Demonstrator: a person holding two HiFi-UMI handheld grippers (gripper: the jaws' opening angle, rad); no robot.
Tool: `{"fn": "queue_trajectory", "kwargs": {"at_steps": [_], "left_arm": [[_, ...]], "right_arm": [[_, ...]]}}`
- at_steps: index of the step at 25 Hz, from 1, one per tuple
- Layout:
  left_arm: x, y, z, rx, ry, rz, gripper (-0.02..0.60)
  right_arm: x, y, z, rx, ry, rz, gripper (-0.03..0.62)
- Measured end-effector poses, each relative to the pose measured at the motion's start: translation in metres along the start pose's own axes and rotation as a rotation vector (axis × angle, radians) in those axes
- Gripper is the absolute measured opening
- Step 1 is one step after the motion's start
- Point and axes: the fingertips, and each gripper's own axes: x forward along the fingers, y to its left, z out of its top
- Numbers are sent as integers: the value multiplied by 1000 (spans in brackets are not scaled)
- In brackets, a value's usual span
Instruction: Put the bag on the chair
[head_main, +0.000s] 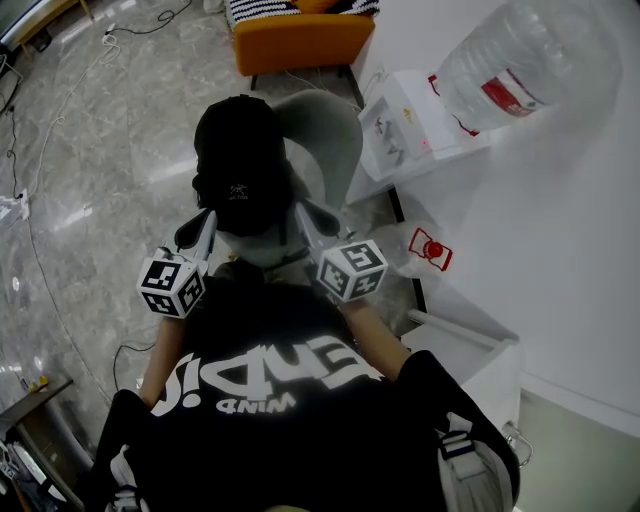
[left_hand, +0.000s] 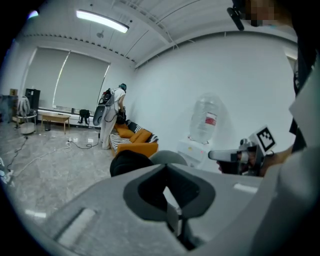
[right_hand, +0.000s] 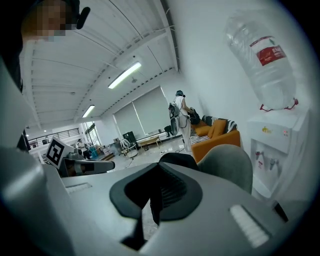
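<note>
A black bag (head_main: 240, 165) sits on the seat of a grey round-backed chair (head_main: 335, 125), straight ahead of me. My left gripper (head_main: 207, 222) is at the bag's lower left side and my right gripper (head_main: 300, 212) at its lower right. Both have their jaws together. In the left gripper view the bag (left_hand: 127, 162) shows beyond the shut left gripper (left_hand: 172, 200), with the chair back (left_hand: 170, 157) behind it. The right gripper view shows the bag (right_hand: 177, 160) past the shut right gripper (right_hand: 152, 200). I see nothing held in either.
A white water dispenser (head_main: 410, 125) with a large bottle (head_main: 520, 65) stands against the wall right of the chair. An orange sofa (head_main: 300, 40) is behind the chair. Cables (head_main: 60, 110) run over the stone floor. A person (left_hand: 112, 112) stands far off by the sofa.
</note>
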Motion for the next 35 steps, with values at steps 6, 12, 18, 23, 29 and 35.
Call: {"fn": "queue_trajectory", "kwargs": {"at_steps": [6, 12, 18, 23, 29, 35], "left_arm": [[-3, 7, -7, -4, -3, 2, 2], [-10, 14, -4, -17, -19, 7, 2], [-8, 19, -4, -31, -20, 17, 2], [-8, 22, -6, -39, -12, 26, 2], [-7, 24, -7, -51, -8, 29, 2], [-5, 24, -10, -67, -3, 30, 2]], "right_arm": [[6, 2, -10, -9, 23, -14, 0], [10, 3, -14, -5, 31, -16, 0], [13, 4, -16, 6, 37, -7, 0], [14, 3, -17, 11, 41, -9, 0], [14, 1, -18, 20, 47, -10, 0], [14, 0, -17, 30, 41, -5, 0]]}}
